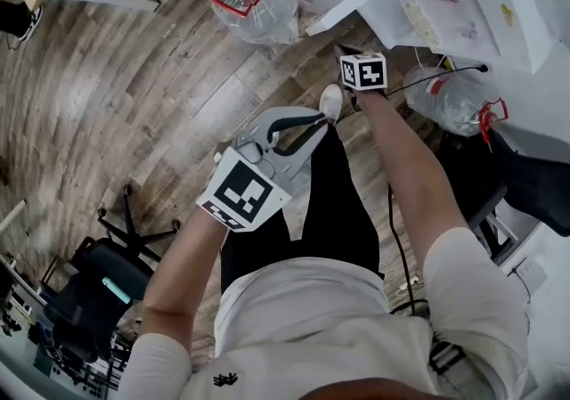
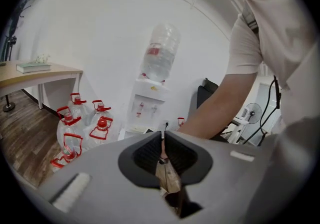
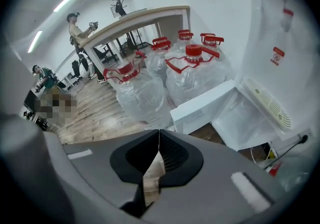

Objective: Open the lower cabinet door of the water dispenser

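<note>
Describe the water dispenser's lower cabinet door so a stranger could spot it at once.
Find the white water dispenser beside the cluster of red-capped water jugs. Below its drip tray, the lower cabinet door stands swung open toward the jugs. It is the only flat white panel jutting out from the dispenser's front.

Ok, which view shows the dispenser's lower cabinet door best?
The right gripper view: the lower cabinet door stands swung open, close and unblocked. The head view shows it small, from above, near the top edge. The left gripper view shows the water dispenser far off, lower part mostly behind the left tool.
</note>
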